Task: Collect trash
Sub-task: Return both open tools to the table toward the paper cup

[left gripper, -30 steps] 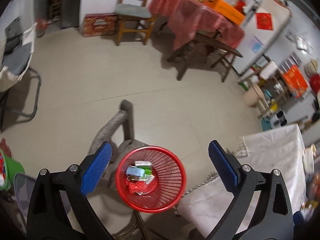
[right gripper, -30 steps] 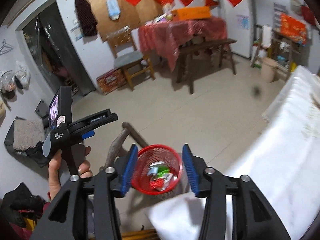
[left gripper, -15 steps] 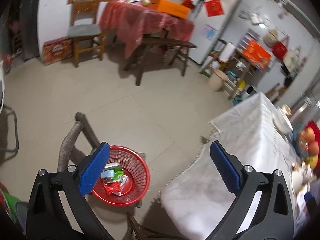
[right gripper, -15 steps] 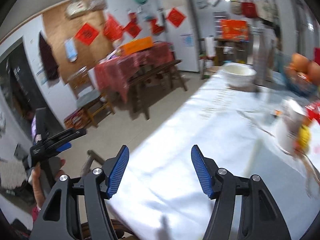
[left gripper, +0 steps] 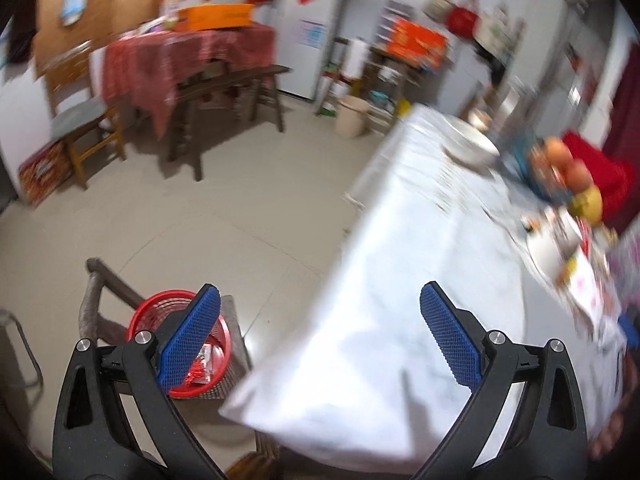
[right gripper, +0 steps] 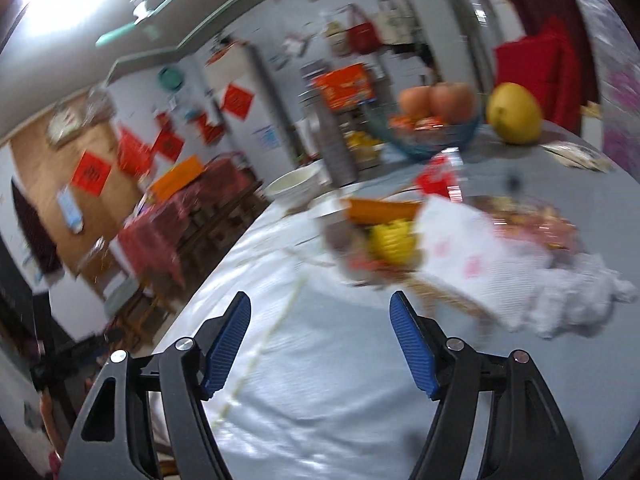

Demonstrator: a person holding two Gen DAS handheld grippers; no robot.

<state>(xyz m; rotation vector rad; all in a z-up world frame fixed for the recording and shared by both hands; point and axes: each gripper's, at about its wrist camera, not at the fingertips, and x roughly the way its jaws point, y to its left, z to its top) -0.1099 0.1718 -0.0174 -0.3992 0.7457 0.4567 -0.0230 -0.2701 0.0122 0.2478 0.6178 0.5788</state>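
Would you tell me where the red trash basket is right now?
In the left wrist view, the red trash basket sits lower left on a chair seat, beside the white-clothed table, partly behind the left gripper's finger.

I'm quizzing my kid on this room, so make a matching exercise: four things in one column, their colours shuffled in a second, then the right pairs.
Things:
1. trash basket
2. tablecloth
3. fruit bowl
4. pomelo

Colours:
A. yellow
B. white
C. red
D. blue

Pairs: 1-C, 2-B, 3-D, 4-A
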